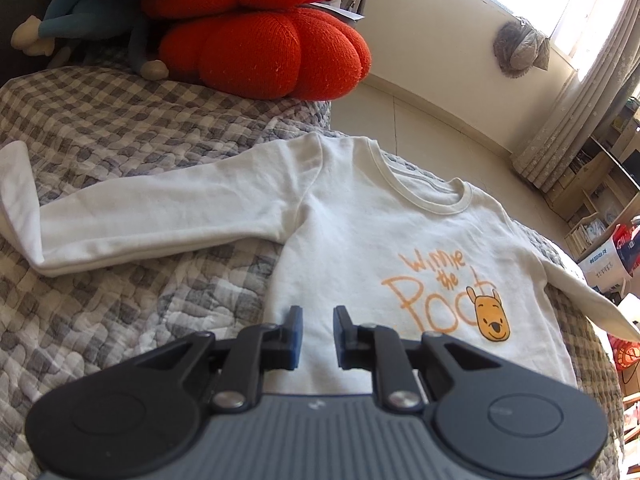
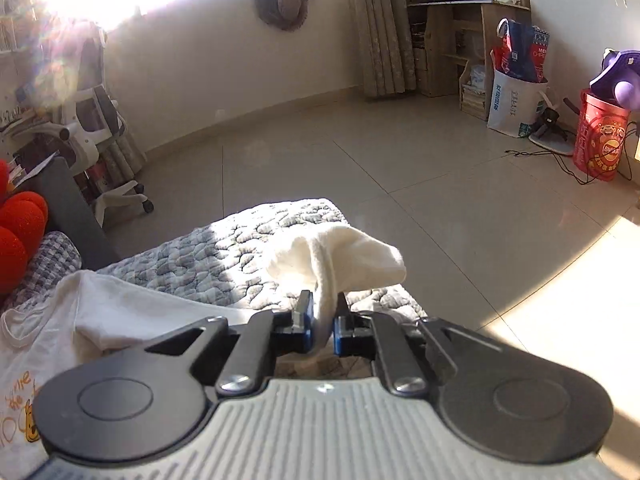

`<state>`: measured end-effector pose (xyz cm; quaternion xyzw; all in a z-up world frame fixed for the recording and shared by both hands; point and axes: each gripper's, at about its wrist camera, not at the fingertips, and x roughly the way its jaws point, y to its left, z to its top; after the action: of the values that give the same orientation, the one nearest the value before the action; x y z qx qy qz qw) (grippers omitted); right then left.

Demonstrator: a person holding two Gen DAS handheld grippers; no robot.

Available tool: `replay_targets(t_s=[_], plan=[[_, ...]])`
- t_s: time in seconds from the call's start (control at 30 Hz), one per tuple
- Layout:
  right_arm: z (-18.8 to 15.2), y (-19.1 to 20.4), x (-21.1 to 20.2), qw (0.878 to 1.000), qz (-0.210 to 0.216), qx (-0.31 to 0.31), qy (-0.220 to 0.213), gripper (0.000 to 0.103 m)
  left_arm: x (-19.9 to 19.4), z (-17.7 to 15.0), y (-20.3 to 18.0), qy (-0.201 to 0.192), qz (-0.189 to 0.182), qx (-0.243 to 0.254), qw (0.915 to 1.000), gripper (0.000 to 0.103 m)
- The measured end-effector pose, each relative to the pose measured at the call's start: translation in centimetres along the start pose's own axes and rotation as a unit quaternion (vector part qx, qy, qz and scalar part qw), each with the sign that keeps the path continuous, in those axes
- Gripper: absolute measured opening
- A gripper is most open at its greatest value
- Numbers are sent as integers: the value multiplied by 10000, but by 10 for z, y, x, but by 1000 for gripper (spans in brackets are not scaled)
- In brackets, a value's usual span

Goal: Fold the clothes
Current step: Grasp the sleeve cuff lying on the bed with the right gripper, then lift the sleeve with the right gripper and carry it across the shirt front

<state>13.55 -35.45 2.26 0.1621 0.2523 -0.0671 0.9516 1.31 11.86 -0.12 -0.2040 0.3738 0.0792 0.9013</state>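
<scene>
Checked quilt (image 1: 120, 120) carries a white shirt (image 1: 360, 232); left fingers (image 1: 318, 334) gape empty above it, right fingers (image 2: 320, 326) pinch its sleeve (image 2: 352, 256).

red cushion (image 1: 260, 46) on checked quilt (image 1: 100, 120); perhaps a monkey doll (image 1: 68, 20).

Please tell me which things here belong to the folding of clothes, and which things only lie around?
For the job:
- white shirt, spread on the checked blanket
- its sleeve, pinched by the right gripper
- left gripper, open above the shirt

Only lying around:
- red cushions
- blue soft toy
- office chair
- bags
</scene>
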Motion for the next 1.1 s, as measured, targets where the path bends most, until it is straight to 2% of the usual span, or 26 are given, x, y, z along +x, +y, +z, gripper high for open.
replay_targets(t_s=[0.07, 0.23, 0.3, 0.37, 0.47, 0.57, 0.63, 0.7, 0.73, 0.8, 0.83, 0.9, 0.93, 1.0, 1.07, 1.1], plan=[[12, -9, -7, 9992, -118, 172, -338, 7, 1, 0, -3, -25, -3, 77, 10000, 16], [-15, -22, 50, 9990, -209, 33, 406, 7, 12, 0, -8, 87, 55, 201, 9997, 17], [-22, -34, 62, 9981, -53, 360, 500, 7, 13, -1, -9, 106, 40, 208, 9997, 17], [-20, -43, 60, 9963, 133, 741, 421, 7, 12, -2, -10, 94, 40, 227, 9997, 17], [-12, -48, 51, 9925, 324, 1161, 222, 7, 11, -2, -6, 86, 55, 197, 9998, 17], [-1, -44, 33, 9879, 505, 1456, -190, 7, 10, 1, 1, 107, -15, -29, 9999, 17], [12, -28, 7, 9800, 1061, 1506, -754, 7, 7, 2, 4, 72, -78, -198, 9997, 17], [22, 2, -26, 9665, 1849, 1278, -1237, 8, 2, 5, 10, -5, -140, -397, 9991, 17], [25, 22, -43, 9568, 2311, 1060, -1414, 8, 0, 6, 13, -53, -186, -526, 9984, 18], [20, 74, -81, 9255, 3456, 353, -1508, 8, -4, 9, 22, -134, -239, -792, 9965, 21], [8, 101, -98, 9051, 4009, -150, -1408, 8, -6, 10, 26, -174, -265, -925, 9952, 21], [-23, 153, -128, 8542, 4927, -1268, -1077, 8, -9, 12, 36, -225, -315, -1183, 9922, 21], [-43, 176, -138, 8307, 5183, -1867, -801, 8, -10, 12, 43, -228, -332, -1333, 9903, 21], [-83, 209, -145, 7930, 5392, -2833, -144, 8, -12, 12, 57, -239, -324, -1648, 9855, 21], [-128, 235, -136, 7580, 5275, -3760, 763, 8, -15, 12, 72, -283, -236, -1913, 9809, 21], [-144, 240, -132, 7471, 5145, -4077, 1044, 10, -16, 12, 76, -307, -178, -1956, 9800, 21]])
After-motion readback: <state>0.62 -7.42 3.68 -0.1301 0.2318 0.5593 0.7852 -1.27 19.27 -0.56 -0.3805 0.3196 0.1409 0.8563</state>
